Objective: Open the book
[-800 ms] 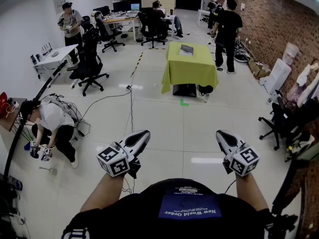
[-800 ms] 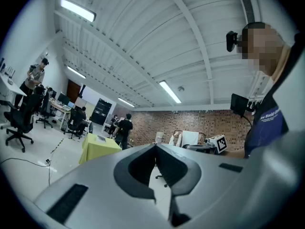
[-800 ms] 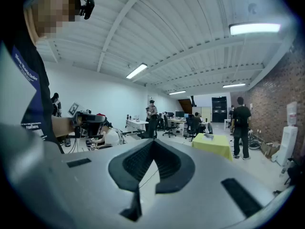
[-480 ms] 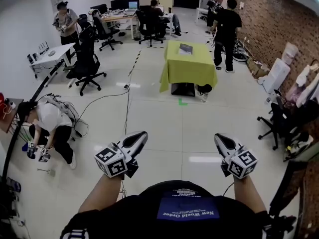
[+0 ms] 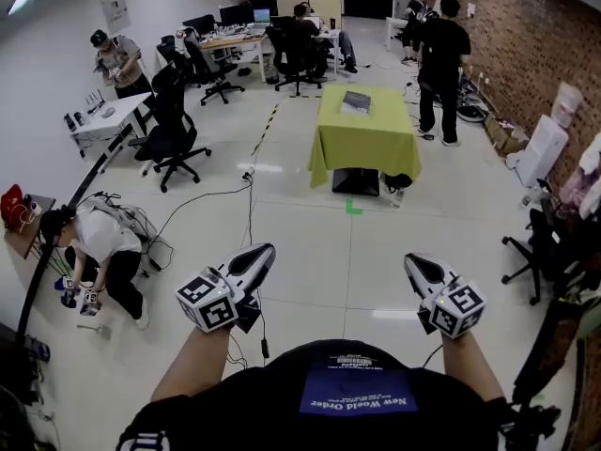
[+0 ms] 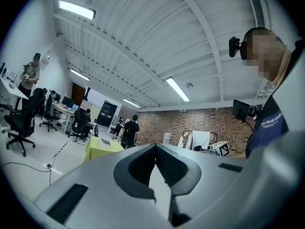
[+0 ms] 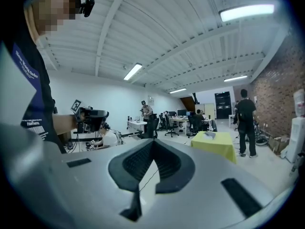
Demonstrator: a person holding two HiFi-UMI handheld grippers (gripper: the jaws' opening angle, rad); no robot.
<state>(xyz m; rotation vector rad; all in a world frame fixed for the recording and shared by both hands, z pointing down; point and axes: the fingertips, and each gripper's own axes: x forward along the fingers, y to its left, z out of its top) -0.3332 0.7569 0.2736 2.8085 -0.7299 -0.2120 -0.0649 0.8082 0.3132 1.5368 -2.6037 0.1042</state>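
A closed dark book (image 5: 356, 101) lies at the far end of a table under a yellow-green cloth (image 5: 364, 137), several metres ahead across the floor. The same table shows small in the left gripper view (image 6: 98, 146) and in the right gripper view (image 7: 215, 143), with the book (image 7: 210, 134) on it. My left gripper (image 5: 264, 253) and right gripper (image 5: 412, 262) are held out in front of my chest, both shut and empty, far from the table.
A person in black (image 5: 443, 64) stands at the table's right. Someone crouches on the floor at left (image 5: 94, 247) among cables. Office chairs (image 5: 173, 130), white desks (image 5: 105, 116) and seated people fill the back left. A green floor mark (image 5: 352, 207) lies before the table. A brick wall runs along the right.
The view has tilted and shifted a little, so the table sits slightly lower and further right in the picture. Both grippers keep their pose, shut.
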